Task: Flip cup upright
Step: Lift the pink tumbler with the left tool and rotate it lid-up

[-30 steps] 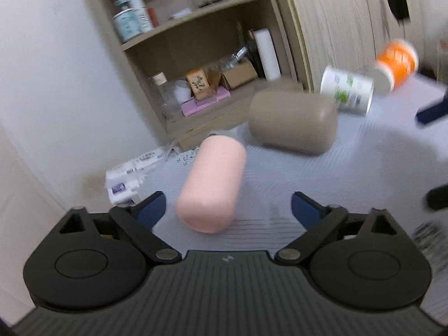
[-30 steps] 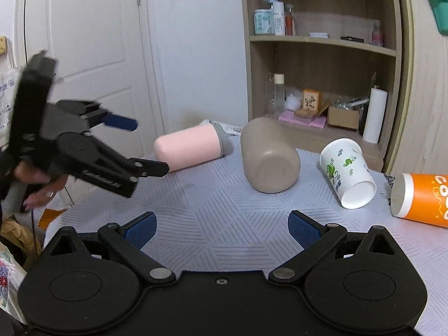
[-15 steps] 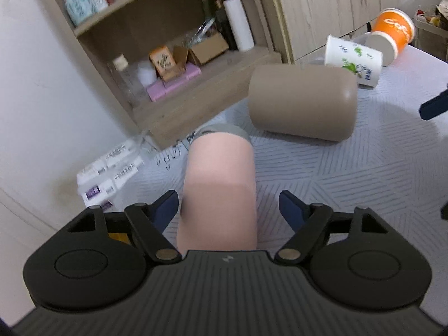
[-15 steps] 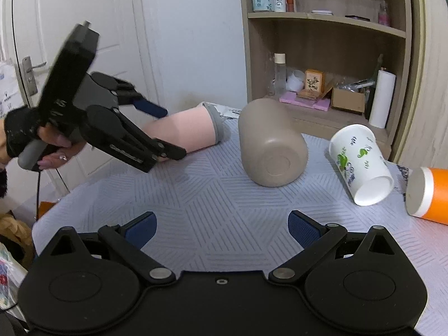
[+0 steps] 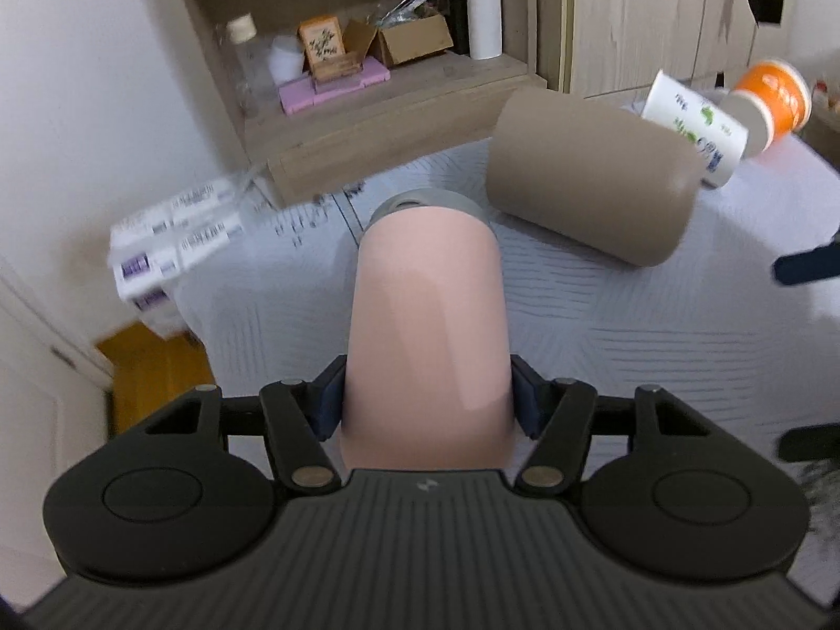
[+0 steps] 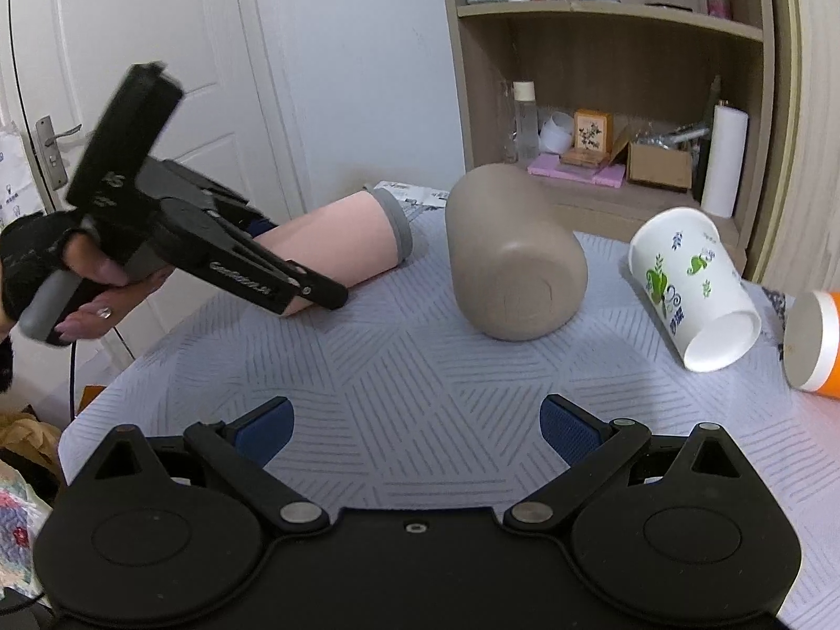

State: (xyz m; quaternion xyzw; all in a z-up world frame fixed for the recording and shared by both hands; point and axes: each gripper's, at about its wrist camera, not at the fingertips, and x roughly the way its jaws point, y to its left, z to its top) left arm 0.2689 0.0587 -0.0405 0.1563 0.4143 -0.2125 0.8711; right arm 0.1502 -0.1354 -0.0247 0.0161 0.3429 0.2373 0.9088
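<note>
A pink cup [image 5: 428, 315] with a grey rim lies on its side on the table, rim pointing away from me. My left gripper [image 5: 426, 405] has closed around its base end, blue pads pressed on both sides. In the right wrist view the pink cup [image 6: 346, 233] lies at the table's left with the left gripper [image 6: 262, 273] around it. My right gripper [image 6: 417, 428] is open and empty above the near table edge.
A tan cup [image 6: 512, 257], a white printed paper cup [image 6: 693, 289] and an orange cup [image 6: 816, 338] lie on their sides on the patterned tablecloth [image 6: 420, 367]. A wooden shelf unit [image 6: 604, 105] with bottles and boxes stands behind. A white door [image 6: 131, 52] is at the left.
My left gripper has moved forward over the pink cup's base and its fingers have closed onto the cup. The right gripper has stayed open and nearly still.
</note>
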